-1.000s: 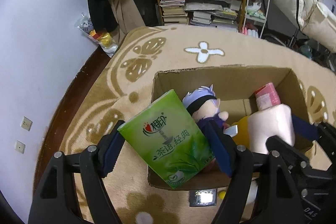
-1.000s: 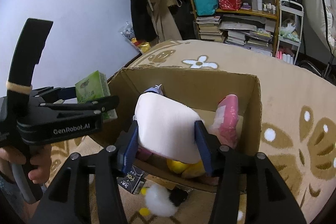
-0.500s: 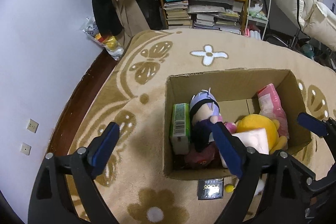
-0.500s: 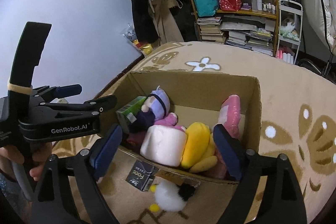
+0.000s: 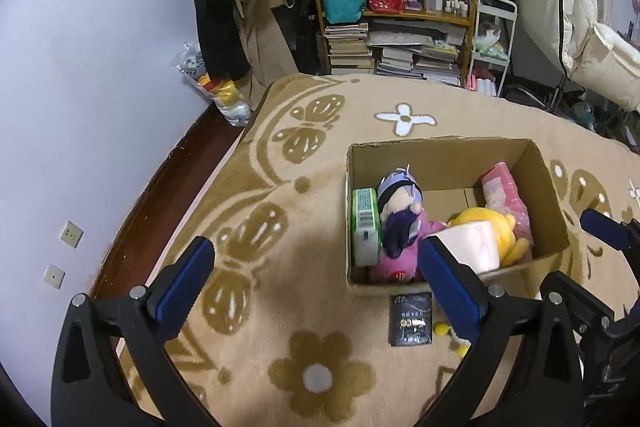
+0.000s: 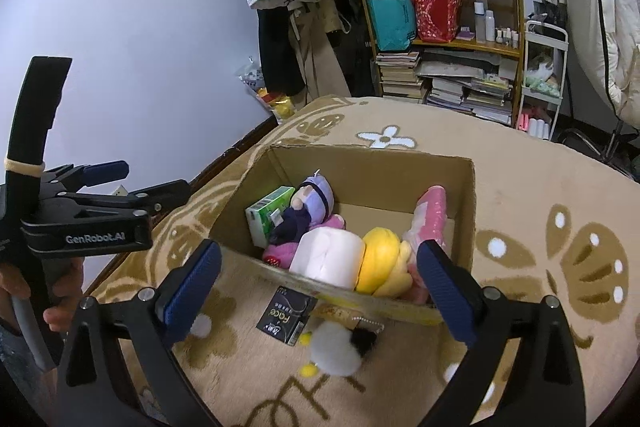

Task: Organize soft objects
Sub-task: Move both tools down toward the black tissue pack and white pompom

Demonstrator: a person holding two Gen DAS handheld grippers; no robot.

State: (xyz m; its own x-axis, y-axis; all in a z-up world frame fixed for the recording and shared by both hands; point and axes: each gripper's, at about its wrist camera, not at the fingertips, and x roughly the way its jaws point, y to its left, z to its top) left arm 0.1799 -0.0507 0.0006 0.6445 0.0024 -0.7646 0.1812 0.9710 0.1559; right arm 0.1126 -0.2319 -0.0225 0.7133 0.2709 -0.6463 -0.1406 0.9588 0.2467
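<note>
Rug: tan with brown butterfly and flower motifs, covers the floor; carries everything below.

Shelf: against the far wall, stacked with books, bags and bottles.

Box: open cardboard carton standing on the rug, flaps up.

Contents of the box, left to right in the left wrist view: green tissue pack on edge against the left wall; doll with pale purple hair, lying just beside the pack; pale pink cushion at the near wall; yellow plush touching the cushion; pink packet leaning in the right corner.

Left gripper: jaws have just been opening and stand wide apart, nothing between them, above the rug left of the box.

Right gripper: jaws likewise just opened wide, empty, above the near wall of the box.

Black packet: flat on the rug, just outside the near wall.

White pompom toy: on the rug beside the black packet.
</note>
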